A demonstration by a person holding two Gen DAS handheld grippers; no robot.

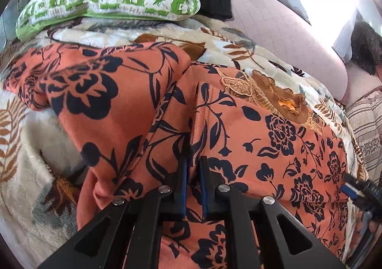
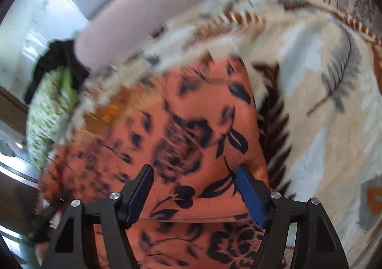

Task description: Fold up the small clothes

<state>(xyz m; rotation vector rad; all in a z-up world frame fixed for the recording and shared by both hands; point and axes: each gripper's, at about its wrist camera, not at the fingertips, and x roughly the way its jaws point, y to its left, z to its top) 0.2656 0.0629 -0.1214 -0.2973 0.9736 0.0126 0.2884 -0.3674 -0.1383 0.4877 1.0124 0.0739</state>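
**Ana:** Black linkage arms fill the bottom of both wrist views, and right past them is the orange floral garment point(image 1: 238, 126). It lies on the cream leaf-print blanket point(image 1: 28, 173) of the bed, spreading out ahead of both sets of jaws.

**Ben:** How does the left gripper point(image 1: 193, 185) stand?

**Ana:** Its jaws are nearly together, pinched on a raised ridge of the garment that runs straight out ahead of them. One layer lies to the left of that ridge, another to the right.

**Ben:** So the risk there?

**Ana:** I'd say the pinch may hold more than one layer, or only a thin edge. Pull hard and the ridge could slip out, or the whole garment could drag across the plush blanket and bunch instead of folding.

**Ben:** And the right gripper point(image 2: 194, 188)?

**Ana:** Jaws apart, with garment cloth spanning the gap below them; neither pad presses on it. That view is smeared, so exact contact is hard to judge. If it closes here, it may catch blanket pile just right of the jaws along with the hem.

**Ben:** Anything smaller?

**Ana:** The pleated lace trim point(image 1: 274, 97), ahead and right of the left jaws, could snag or crumple under a fold.
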